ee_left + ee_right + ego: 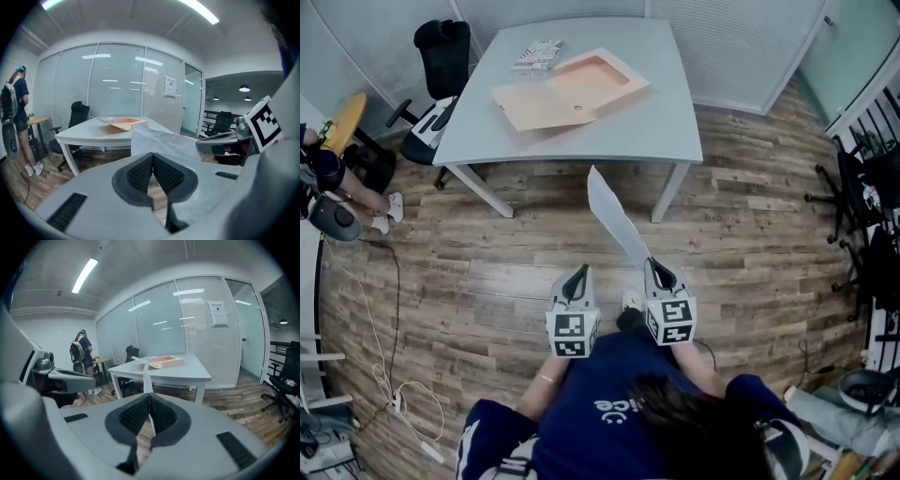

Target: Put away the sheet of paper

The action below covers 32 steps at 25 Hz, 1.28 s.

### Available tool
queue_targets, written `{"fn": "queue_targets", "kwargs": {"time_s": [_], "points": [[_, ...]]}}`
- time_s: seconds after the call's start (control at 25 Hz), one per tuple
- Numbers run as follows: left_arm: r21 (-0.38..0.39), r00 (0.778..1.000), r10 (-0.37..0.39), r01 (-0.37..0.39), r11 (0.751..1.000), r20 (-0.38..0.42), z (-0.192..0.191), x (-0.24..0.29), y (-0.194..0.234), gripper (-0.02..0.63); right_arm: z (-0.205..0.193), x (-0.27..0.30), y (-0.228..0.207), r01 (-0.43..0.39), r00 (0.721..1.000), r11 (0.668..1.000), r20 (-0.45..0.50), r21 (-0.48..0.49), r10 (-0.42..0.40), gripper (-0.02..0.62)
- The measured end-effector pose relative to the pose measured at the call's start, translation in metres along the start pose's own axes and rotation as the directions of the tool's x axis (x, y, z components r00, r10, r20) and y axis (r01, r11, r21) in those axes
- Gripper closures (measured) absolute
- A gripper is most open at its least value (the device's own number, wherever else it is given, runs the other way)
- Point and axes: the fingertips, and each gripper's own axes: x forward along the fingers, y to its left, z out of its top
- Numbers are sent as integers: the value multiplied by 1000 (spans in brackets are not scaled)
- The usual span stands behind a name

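Observation:
A white sheet of paper (614, 217) sticks out edge-on toward the table, pinched at its near end by my right gripper (656, 270), which is shut on it. Seen from the right gripper view, the sheet of paper (146, 378) rises thin and upright from between the pads. My left gripper (577, 277) hangs beside it, shut with nothing in it; in the left gripper view its pads (140, 174) meet and the paper (164, 143) shows just beyond. An open orange folder box (572, 89) lies on the grey table (656, 112) ahead.
A small stack of printed papers (534, 56) lies at the table's far left. A black office chair (441, 66) stands left of the table. A person (328, 178) stands at the far left by a cable on the wooden floor. Dark chairs (862, 216) line the right wall.

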Motion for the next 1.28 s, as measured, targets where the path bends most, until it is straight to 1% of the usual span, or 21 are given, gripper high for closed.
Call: {"fn": "queue_targets", "kwargs": {"time_s": [0.08,0.2,0.4,0.56,0.72,0.8,1.0,1.08,1.2,1.28], "points": [[14,1000,-2,1,1000,2,10,19,-3,601,10,15,-7,-43,999,999,-2,-20,43,588],[-10,1000,5,-5,1000,-4,17,46,-9,601,19,33,-15,-116,993,989,-22,-87,115,588],[-36,999,33,-32,999,13,34,86,-17,601,33,50,-36,-182,983,968,-32,-170,179,588],[-71,998,67,-66,995,21,40,106,-19,601,39,61,-51,-242,970,950,-53,-196,236,588],[-83,996,87,-85,993,10,45,121,-17,601,39,75,-58,-326,944,932,-107,-159,312,588],[-92,996,93,-92,992,7,46,127,-17,601,40,79,-63,-334,941,931,-107,-150,320,588],[-97,996,87,-86,991,6,51,141,-12,601,47,91,-62,-363,930,916,-120,-172,346,588],[-102,997,79,-78,992,14,55,149,-7,601,52,96,-60,-364,930,909,-127,-203,345,588],[-113,997,75,-72,991,23,59,168,6,601,61,108,-59,-354,935,894,-136,-274,328,588],[-124,997,77,-74,990,22,62,180,17,601,69,118,-60,-347,937,889,-136,-298,321,588]]}}
